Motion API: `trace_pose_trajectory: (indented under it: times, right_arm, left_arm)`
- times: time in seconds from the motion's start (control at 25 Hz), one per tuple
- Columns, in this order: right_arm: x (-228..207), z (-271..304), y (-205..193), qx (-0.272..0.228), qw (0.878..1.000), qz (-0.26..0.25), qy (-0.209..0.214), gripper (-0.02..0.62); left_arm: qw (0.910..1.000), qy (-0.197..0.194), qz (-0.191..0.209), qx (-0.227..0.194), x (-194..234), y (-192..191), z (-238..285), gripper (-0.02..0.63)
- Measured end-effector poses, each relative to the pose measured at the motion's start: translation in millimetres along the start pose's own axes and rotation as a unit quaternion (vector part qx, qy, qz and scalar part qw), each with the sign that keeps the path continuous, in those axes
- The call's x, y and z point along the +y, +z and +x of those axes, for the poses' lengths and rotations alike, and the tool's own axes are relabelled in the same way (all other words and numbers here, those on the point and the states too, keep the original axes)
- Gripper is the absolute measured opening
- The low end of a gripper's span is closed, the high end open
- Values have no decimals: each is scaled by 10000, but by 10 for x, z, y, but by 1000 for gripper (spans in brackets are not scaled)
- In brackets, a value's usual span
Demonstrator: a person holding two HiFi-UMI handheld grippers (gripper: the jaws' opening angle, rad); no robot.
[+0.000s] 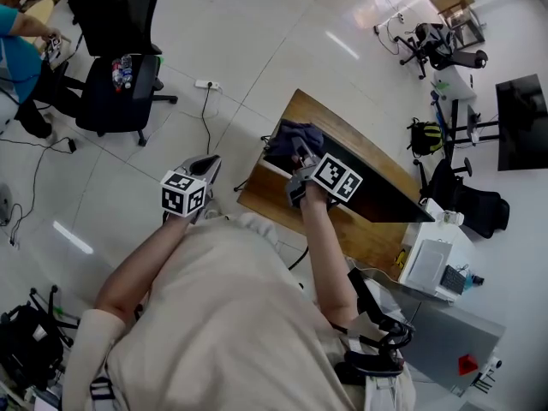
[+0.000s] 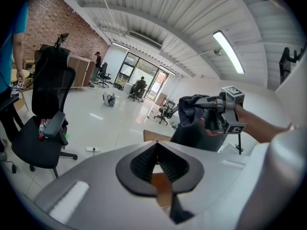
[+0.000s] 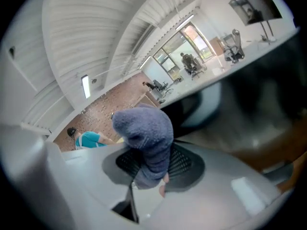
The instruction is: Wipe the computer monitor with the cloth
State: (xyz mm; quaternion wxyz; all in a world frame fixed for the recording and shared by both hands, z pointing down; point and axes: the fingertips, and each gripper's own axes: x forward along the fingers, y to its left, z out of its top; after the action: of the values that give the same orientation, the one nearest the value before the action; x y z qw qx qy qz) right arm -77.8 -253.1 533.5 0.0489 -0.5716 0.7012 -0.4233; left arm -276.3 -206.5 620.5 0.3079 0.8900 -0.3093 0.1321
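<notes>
Beige of the shirt [image 1: 231, 315] closest in, both forearms reaching out past it. Out to the left, over open floor and well apart from the work: left gripper [image 1: 205, 168], pads closed tip to tip on nothing, so bracing nothing. Further forward: right gripper [image 1: 298, 154], clamped on a grey-blue cloth [image 1: 295, 134] bunched into a fat wad, bulging well beyond the pads, with only a narrow fold actually pinched. Just past that, cloth up against the left end of the dark monitor [image 1: 385, 199], apparently upright on a wooden desk [image 1: 360, 238]. Impossible to say whether touching the screen or just short of it. Beyond, a black office chair [image 1: 116, 92] and white floor, of no concern here.

Likely trouble from this point, by judgement only:
- Slipping of the wad out of so small a bite once dragged along the screen, ending dropped on the desk or off its edge.
- Hard gripper tips meeting the panel if pressed past the soft bulge, at the cost of a scratch.
- Rocking or tipping of the monitor under a one-sided push near its end, with no second tool steadying the frame.
- Smearing rather than cleaning, given a balled cloth with little flat face.
</notes>
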Motion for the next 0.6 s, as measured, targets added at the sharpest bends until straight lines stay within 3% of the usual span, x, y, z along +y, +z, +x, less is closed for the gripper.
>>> trace_pose_trajectory:
  times: [0.28,0.6]
  right_arm:
    - [12,-187,160,-298,9993,131,159,115]
    - [-411,-647,257,-645,9969,438,-48,114]
  left_arm:
    - [9999,-15,78,72,-58,-33,27,0]
    - [9988,-166,311,325,-267,-101,163,0]
